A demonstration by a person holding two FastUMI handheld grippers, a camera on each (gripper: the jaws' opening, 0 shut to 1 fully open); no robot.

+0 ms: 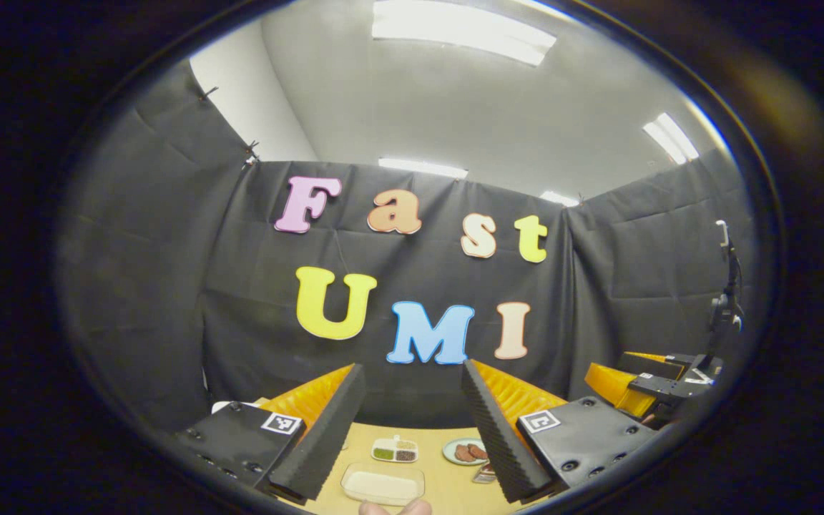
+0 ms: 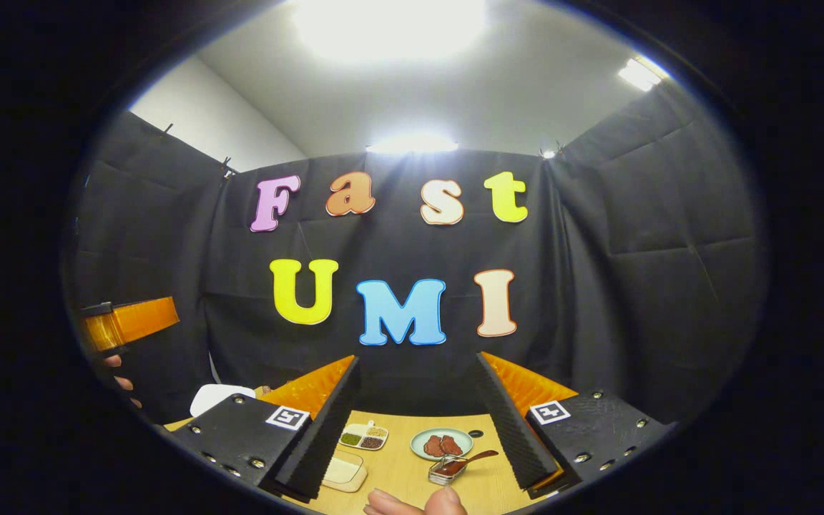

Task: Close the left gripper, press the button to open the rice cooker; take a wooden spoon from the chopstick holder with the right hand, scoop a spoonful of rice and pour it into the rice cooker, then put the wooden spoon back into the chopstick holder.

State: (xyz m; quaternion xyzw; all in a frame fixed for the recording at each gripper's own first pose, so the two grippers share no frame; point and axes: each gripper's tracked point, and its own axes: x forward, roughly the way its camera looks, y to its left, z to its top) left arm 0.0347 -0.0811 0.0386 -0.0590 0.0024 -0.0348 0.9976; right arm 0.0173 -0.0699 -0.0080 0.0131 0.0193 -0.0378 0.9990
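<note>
One divided dish [image 2: 363, 436], one plate [image 2: 441, 443], one rice tray [image 1: 383, 483]

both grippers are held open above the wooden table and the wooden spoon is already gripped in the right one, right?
Not quite. In the right gripper view the right gripper is open with nothing in it; the long-handled wooden spoon rests in its small holder on the light wooden table. The left gripper is open too.

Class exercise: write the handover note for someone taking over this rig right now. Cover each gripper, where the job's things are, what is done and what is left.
Left gripper: open, empty, held above the table.
Right gripper: open, empty, also held high.
Wooden spoon rests in the small holder beside the plate. Rice tray lies near the front edge. A white rounded thing, possibly the rice cooker, sits far left.
Done: nothing visible.
Left: every step.
</note>
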